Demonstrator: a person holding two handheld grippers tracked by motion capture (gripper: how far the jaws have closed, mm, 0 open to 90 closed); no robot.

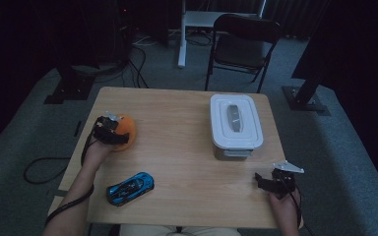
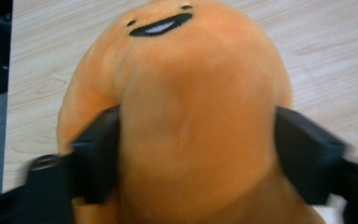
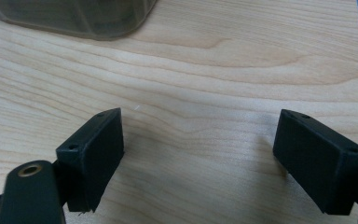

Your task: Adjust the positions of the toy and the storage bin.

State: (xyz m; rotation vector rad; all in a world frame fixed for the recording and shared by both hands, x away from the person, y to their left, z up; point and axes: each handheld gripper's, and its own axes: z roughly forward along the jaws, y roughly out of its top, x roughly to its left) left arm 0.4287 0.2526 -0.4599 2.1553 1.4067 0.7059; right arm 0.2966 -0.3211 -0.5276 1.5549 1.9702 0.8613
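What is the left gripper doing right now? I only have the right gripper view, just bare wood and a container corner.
Observer: The left gripper has its fingers pressed into both sides of an orange plush toy with a smiling face.
Operator: Where on the table is that?
Observer: In the high view, near the table's left edge; whether the toy is lifted I cannot tell.
Operator: Anything else lying around?
Observer: A blue toy car lies toward the front edge, apart from the plush toy.

Orange plush toy (image 2: 196, 116) blurred, base cut off; box (image 3: 74, 16) cropped.
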